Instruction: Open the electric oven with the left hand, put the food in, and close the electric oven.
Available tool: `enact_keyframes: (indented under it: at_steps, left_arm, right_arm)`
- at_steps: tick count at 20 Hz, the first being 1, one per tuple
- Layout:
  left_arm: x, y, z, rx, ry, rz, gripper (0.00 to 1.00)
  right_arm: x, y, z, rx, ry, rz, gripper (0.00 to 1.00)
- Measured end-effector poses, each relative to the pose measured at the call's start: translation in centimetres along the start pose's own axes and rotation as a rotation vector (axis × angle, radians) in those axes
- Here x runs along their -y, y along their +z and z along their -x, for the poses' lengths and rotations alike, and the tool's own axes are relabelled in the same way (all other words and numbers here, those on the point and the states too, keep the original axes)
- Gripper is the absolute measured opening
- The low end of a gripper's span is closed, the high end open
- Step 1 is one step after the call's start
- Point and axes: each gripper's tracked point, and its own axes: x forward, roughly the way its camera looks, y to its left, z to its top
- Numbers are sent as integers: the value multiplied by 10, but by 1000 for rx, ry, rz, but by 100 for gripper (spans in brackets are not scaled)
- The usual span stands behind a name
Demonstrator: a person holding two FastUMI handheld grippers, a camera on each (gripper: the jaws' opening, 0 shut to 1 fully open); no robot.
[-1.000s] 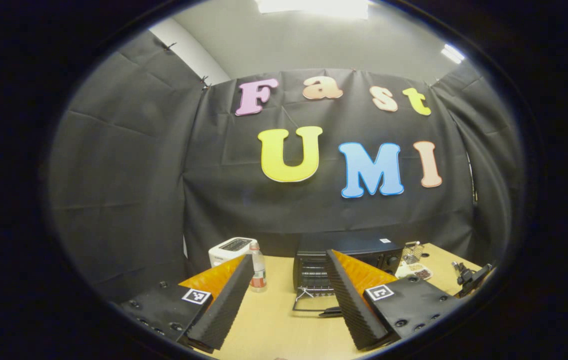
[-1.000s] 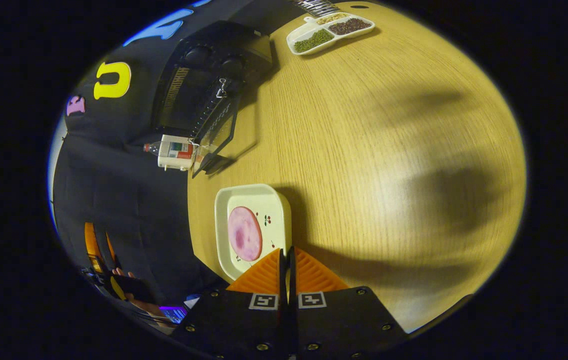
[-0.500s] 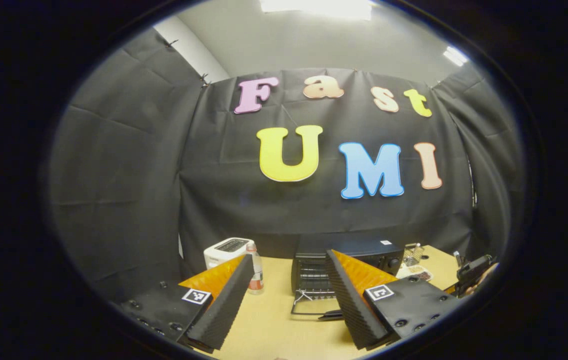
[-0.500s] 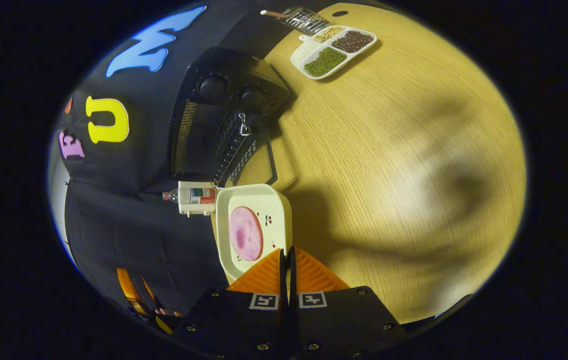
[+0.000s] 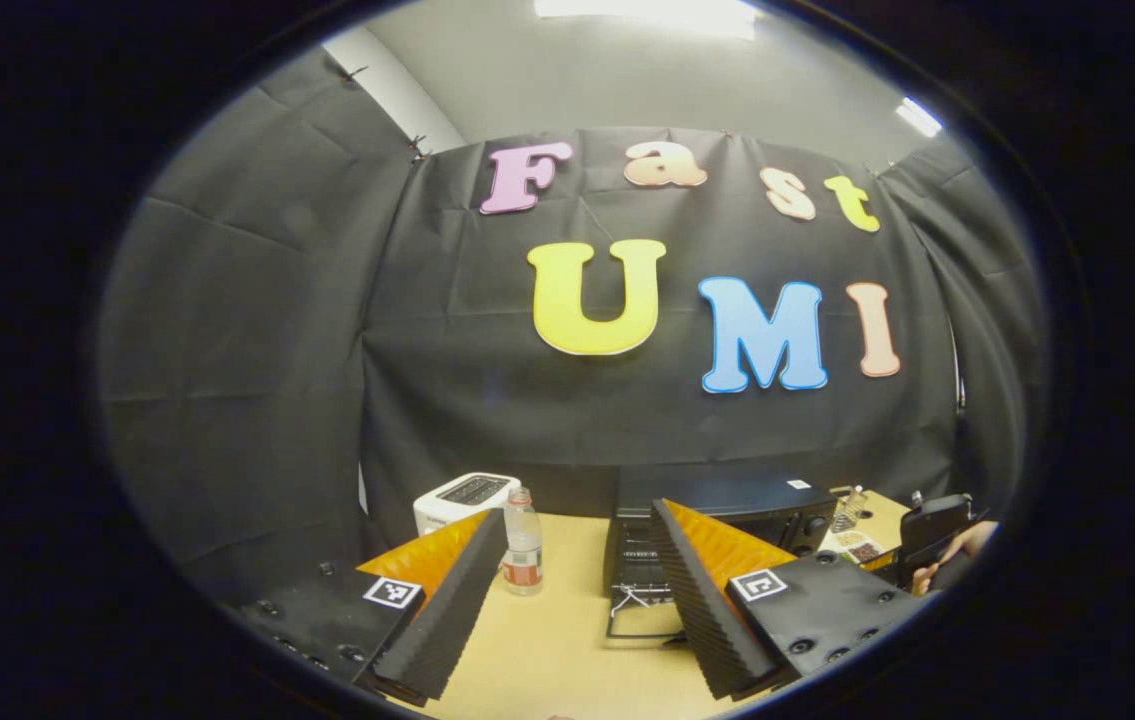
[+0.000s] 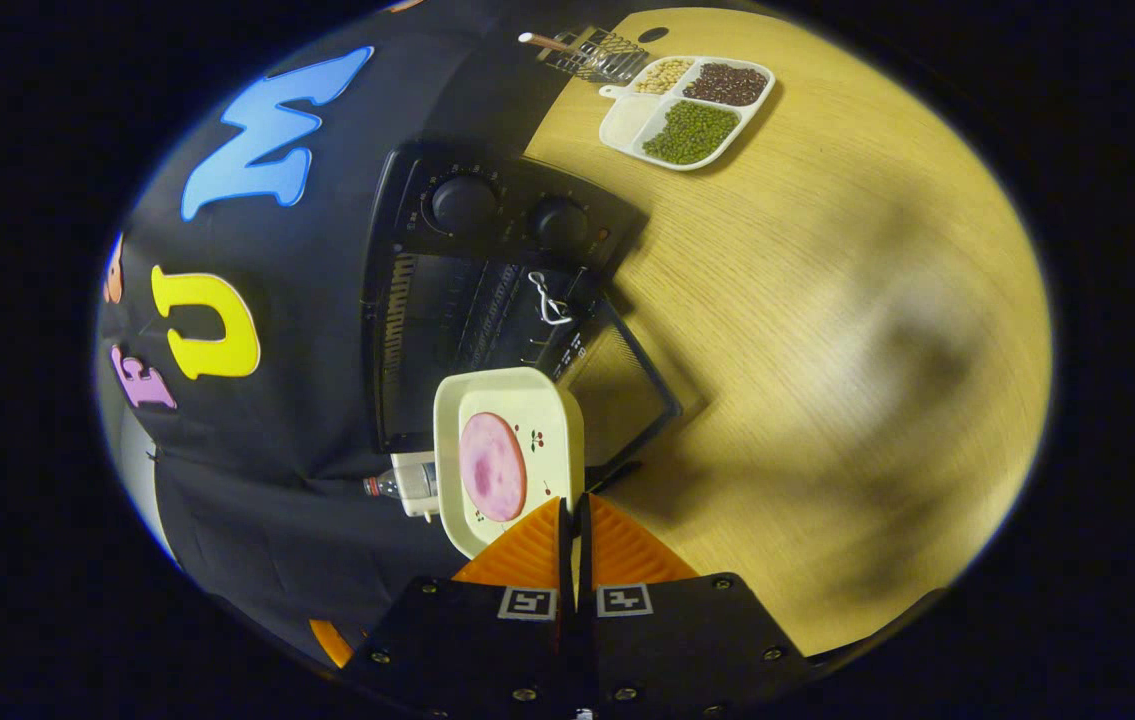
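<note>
A black electric oven [image 6: 487, 290] stands on the wooden table [image 6: 827, 350] with its glass door [image 6: 627, 395] folded down open. My right gripper [image 6: 574, 508] is shut on the rim of a cream square plate [image 6: 549, 410] that carries a round pink slice of meat [image 6: 492, 467]. The plate hangs in the air just in front of the oven's mouth. In the left gripper view, my left gripper [image 5: 577, 600] is open and empty, well back from the oven [image 5: 727, 505] and its lowered door [image 5: 642, 620]. The right gripper with a hand [image 5: 937, 545] shows at the far right there.
A divided white tray of beans [image 6: 692, 95] and a wire basket [image 6: 592, 55] sit at the table's back, beside the oven. A plastic bottle [image 5: 522, 545] and a white toaster [image 5: 467, 498] stand to the oven's left.
My right gripper has lifted the plate off the table's edge and carried it toward the open oven. The left gripper has shifted slightly and stays open.
</note>
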Motion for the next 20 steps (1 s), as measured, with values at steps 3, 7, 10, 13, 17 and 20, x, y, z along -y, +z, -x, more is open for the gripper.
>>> enact_keyframes:
  at_steps: [3,7,10,13,17,20]
  left_arm:
    - [-17,-1,-11,1,2,-12,98]
    - [-44,-2,-22,-3,23,-22,100]
    - [-66,-6,-24,-8,49,-27,100]
    - [-85,-9,-23,-15,80,-34,96]
    - [-104,-12,-17,-26,116,-41,97]
    - [-112,-14,-14,-29,135,-45,91]
  right_arm:
    - [-15,5,-20,65,5,-68,1]
    - [-37,13,-49,133,37,-177,1]
    - [-48,22,-66,183,38,-241,1]
    - [-61,35,-82,235,68,-302,1]
    - [-69,52,-93,298,84,-354,6]
    - [-76,58,-102,321,101,-381,6]
